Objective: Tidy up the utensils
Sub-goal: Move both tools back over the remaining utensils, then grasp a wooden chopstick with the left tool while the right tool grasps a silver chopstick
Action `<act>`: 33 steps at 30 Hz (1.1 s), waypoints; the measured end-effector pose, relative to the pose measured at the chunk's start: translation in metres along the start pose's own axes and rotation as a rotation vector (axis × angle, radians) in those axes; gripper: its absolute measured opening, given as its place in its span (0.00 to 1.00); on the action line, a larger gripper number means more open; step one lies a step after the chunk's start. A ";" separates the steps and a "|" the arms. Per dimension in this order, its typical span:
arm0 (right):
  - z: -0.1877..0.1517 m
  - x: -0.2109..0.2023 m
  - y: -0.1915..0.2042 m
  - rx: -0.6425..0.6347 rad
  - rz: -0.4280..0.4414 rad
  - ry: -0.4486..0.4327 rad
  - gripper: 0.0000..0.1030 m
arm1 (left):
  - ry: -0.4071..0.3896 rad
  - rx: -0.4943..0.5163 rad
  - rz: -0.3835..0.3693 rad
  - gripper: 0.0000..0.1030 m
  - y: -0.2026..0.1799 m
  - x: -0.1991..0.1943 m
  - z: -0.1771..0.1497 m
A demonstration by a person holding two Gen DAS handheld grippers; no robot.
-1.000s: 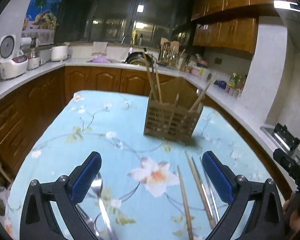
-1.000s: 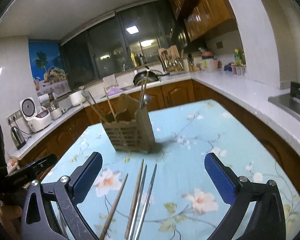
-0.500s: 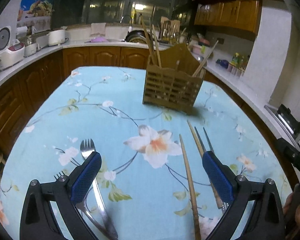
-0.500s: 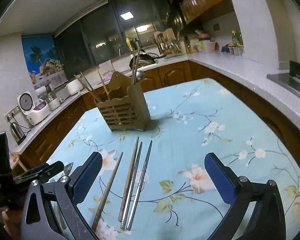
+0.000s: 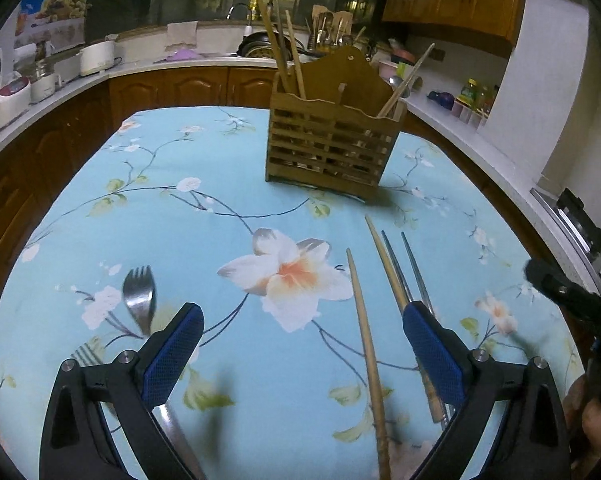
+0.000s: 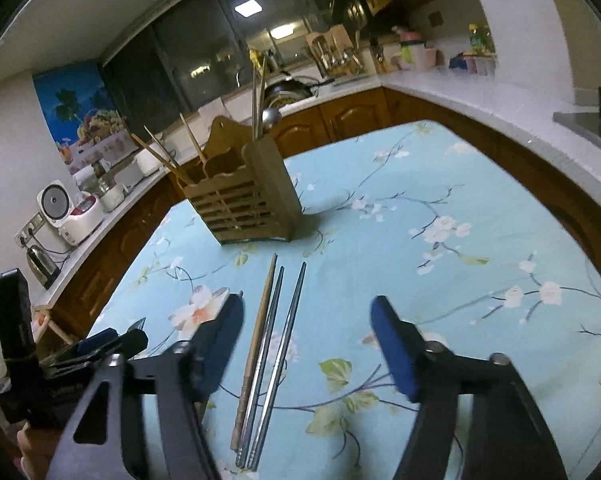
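On the desk (image 5: 172, 208), which has a blue cloth with flowers, a wooden utensil holder (image 5: 332, 148) stands upright at the far side, with chopsticks and a spoon standing inside it. Near to the cameras lie loose utensils: one wooden chopstick (image 5: 364, 340) alone, then another wooden chopstick (image 6: 258, 344) just beside two metal chopsticks (image 6: 276, 356), all pointing toward the holder. At the near left lies a metal fork (image 5: 139, 300), and a second fork (image 5: 85, 354) is partly hidden behind the left gripper (image 5: 300, 356). The left gripper hangs over the desk with its jaws wide open and empty. The right gripper (image 6: 306, 344) also has its jaws open, holding nothing, above the three chopsticks that lie together.
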State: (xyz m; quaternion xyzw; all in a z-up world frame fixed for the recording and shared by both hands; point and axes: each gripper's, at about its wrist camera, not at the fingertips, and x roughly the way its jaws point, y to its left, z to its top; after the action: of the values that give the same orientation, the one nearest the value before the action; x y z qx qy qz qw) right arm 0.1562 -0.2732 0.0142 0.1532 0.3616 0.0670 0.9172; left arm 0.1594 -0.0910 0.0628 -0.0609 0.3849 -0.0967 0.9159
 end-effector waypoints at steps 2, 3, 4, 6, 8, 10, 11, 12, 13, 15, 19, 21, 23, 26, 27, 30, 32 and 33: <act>0.003 0.010 0.001 -0.002 0.004 0.021 0.54 | 0.008 0.012 -0.004 0.89 -0.003 0.006 0.003; 0.005 0.018 0.001 -0.001 0.012 0.040 0.50 | 0.017 0.019 -0.007 0.87 -0.005 0.011 0.005; 0.007 0.023 0.001 -0.001 0.019 0.051 0.48 | 0.028 0.024 -0.011 0.84 -0.007 0.016 0.007; 0.010 0.035 0.002 -0.008 0.026 0.072 0.43 | 0.060 0.033 -0.023 0.78 -0.009 0.029 0.012; 0.014 0.048 0.004 -0.016 0.034 0.094 0.40 | 0.088 0.032 -0.036 0.68 -0.011 0.041 0.016; 0.017 0.060 0.004 -0.022 0.037 0.118 0.36 | 0.118 0.034 -0.049 0.62 -0.012 0.054 0.021; 0.019 0.066 0.005 -0.026 0.036 0.131 0.33 | 0.130 0.037 -0.052 0.58 -0.013 0.061 0.022; 0.020 0.073 0.005 -0.029 0.035 0.143 0.31 | 0.142 0.041 -0.053 0.57 -0.014 0.067 0.025; 0.021 0.077 0.004 -0.032 0.034 0.152 0.30 | 0.152 0.046 -0.054 0.56 -0.015 0.073 0.026; 0.023 0.088 0.005 -0.044 0.028 0.175 0.26 | 0.163 0.054 -0.057 0.54 -0.018 0.082 0.030; 0.024 0.106 0.007 -0.072 0.016 0.218 0.21 | 0.176 0.059 -0.066 0.50 -0.022 0.099 0.036; 0.023 0.114 0.008 -0.089 0.001 0.232 0.18 | 0.186 0.059 -0.068 0.48 -0.024 0.109 0.036; 0.022 0.120 0.009 -0.103 -0.015 0.247 0.15 | 0.200 0.062 -0.077 0.39 -0.026 0.115 0.036; 0.019 0.131 0.010 -0.124 -0.035 0.281 0.13 | 0.216 0.082 -0.074 0.36 -0.032 0.126 0.033; 0.019 0.130 0.011 -0.136 -0.037 0.272 0.13 | 0.210 0.094 -0.066 0.36 -0.034 0.128 0.034; 0.019 0.133 0.013 -0.161 -0.049 0.278 0.13 | 0.205 0.121 -0.045 0.32 -0.039 0.130 0.033; 0.019 0.135 0.014 -0.175 -0.052 0.281 0.13 | 0.204 0.136 -0.029 0.25 -0.042 0.132 0.033; 0.019 0.135 0.015 -0.188 -0.058 0.282 0.13 | 0.204 0.147 -0.019 0.23 -0.044 0.134 0.034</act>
State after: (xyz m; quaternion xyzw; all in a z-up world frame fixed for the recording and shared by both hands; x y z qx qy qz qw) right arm 0.2677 -0.2316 -0.0547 0.0454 0.4832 0.0948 0.8692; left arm 0.2694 -0.1624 0.0018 0.0131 0.4673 -0.1391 0.8730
